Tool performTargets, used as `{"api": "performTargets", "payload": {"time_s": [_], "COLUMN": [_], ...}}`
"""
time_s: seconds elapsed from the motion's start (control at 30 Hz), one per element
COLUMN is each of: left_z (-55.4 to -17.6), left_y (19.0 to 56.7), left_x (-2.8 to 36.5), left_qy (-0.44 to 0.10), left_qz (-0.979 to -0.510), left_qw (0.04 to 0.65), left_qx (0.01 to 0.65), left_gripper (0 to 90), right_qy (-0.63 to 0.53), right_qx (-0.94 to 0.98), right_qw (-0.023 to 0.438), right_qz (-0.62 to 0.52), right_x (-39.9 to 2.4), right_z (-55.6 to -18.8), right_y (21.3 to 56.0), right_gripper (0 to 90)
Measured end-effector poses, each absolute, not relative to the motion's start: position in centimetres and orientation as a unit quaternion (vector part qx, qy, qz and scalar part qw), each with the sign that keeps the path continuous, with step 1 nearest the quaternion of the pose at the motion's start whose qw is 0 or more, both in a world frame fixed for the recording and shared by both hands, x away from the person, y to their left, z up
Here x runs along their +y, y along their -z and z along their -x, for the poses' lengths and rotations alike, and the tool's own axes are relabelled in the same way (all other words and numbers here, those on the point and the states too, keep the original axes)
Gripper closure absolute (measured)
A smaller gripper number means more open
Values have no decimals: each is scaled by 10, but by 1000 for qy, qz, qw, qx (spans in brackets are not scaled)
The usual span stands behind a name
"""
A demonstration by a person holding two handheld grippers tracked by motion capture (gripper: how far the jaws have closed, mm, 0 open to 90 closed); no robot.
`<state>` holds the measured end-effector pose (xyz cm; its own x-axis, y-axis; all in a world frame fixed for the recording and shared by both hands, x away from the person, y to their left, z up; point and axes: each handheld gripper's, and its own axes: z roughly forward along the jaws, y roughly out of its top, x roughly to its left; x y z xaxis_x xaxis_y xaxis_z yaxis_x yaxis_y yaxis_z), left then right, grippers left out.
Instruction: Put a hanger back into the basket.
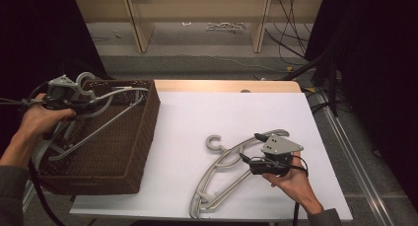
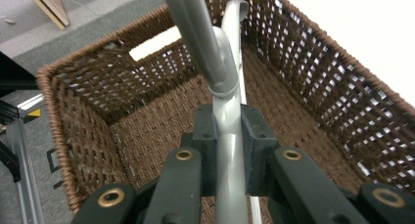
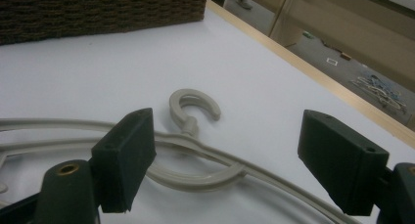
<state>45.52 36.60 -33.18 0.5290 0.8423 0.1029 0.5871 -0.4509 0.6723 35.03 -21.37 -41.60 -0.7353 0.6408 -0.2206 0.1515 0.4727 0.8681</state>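
**Hanger transfer: one hanger clamped over the basket, one on the table**

Nearest the person, the right gripper [image 1: 251,149] rests low over the white table [image 1: 197,112], held by the right hand [image 1: 291,179]. Its jaws stand wide apart and grip nothing. The beige plastic hanger [image 1: 222,174] lies flat on the table beneath and between them; in the right gripper view one of its arms passes under the left jaw pad, and its hook [image 3: 195,105] lies on the table just beyond the jaws, opening toward the table's far edge.

At the left, the left hand [image 1: 37,120] holds the left gripper [image 2: 229,150] above the brown wicker basket [image 1: 143,137]. Its jaws are closed on the neck of a grey plastic hanger [image 1: 98,122], pads pressing both sides of the stem. The hanger's hook [image 1: 85,80] rises above the gripper; its body slants down into the basket, the lower end near the basket floor.

Beyond the table stand wooden shelf frames [image 1: 197,18] and loose cables on the floor.
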Motion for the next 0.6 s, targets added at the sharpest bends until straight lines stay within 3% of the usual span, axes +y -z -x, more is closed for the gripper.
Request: {"api": "performTargets", "payload": {"time_s": [0.6], "left_z": [-465], "left_y": [379], "left_x": [365], "left_qy": [-203], "left_qz": [-839], "left_qw": [231], "left_qx": [449], "left_gripper": [791], "right_qy": [-449], "right_qx": [818], "right_qw": [268], "right_qz": [-240], "right_x": [-212], "right_z": [-350], "right_y": [418], "right_gripper": [229]}}
